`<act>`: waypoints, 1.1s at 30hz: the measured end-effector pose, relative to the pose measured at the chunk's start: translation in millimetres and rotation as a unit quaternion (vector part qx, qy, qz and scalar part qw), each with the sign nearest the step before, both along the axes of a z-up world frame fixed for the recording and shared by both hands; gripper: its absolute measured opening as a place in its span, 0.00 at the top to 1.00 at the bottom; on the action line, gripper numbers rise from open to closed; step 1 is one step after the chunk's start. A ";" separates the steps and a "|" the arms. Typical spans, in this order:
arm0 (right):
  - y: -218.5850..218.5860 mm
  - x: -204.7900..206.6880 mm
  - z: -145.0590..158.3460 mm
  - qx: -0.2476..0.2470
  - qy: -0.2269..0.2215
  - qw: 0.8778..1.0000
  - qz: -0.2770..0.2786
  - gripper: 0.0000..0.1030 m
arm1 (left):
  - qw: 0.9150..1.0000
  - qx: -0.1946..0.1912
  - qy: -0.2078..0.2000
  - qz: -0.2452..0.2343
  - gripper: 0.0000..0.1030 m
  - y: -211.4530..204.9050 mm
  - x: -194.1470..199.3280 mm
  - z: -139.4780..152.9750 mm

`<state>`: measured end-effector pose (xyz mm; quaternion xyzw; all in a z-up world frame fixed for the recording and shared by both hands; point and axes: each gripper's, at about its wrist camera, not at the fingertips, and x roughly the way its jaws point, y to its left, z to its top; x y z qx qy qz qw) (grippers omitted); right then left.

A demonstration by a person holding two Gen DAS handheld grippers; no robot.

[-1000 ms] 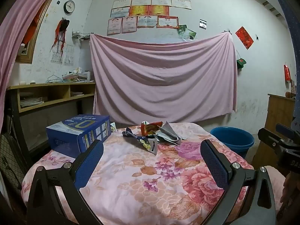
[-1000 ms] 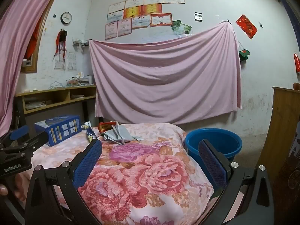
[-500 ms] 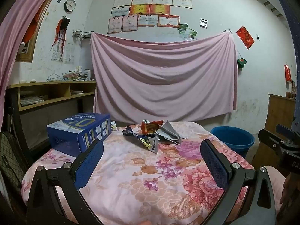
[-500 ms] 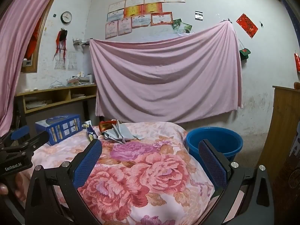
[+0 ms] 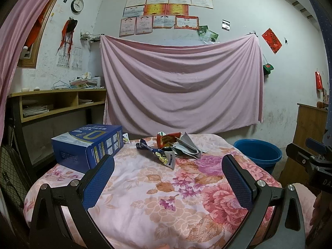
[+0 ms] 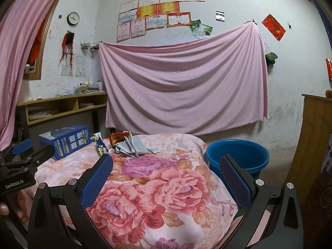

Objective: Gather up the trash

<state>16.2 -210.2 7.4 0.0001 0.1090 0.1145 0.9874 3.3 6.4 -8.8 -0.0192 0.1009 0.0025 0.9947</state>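
Both grippers [image 5: 168,178] [image 6: 166,178] unmoved (seemingly), wrappers [image 5: 172,147] untouched.

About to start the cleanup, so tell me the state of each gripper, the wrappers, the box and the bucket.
left gripper: open, empty
right gripper: open, empty
wrappers: piled loose on the floral cloth
blue box: closed, lying flat
blue bucket: upright, beside the table

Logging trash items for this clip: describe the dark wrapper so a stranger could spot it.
On the floral-covered table, right of the blue box, lies a trash pile. The dark wrapper is its nearest piece: long, twisted, navy with a yellow cartoon print, unlike the red packet and grey paper behind.
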 end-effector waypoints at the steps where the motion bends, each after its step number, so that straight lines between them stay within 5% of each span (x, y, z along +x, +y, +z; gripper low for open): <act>1: 0.1 0.0 0.0 0.000 0.000 1.000 0.000 0.00 | 1.000 0.000 0.000 0.000 0.02 0.6 -0.4 -0.4; 33: -1.1 6.8 -5.7 0.002 0.007 1.000 0.002 0.00 | 1.000 0.000 0.003 0.002 0.02 -2.7 2.1 2.6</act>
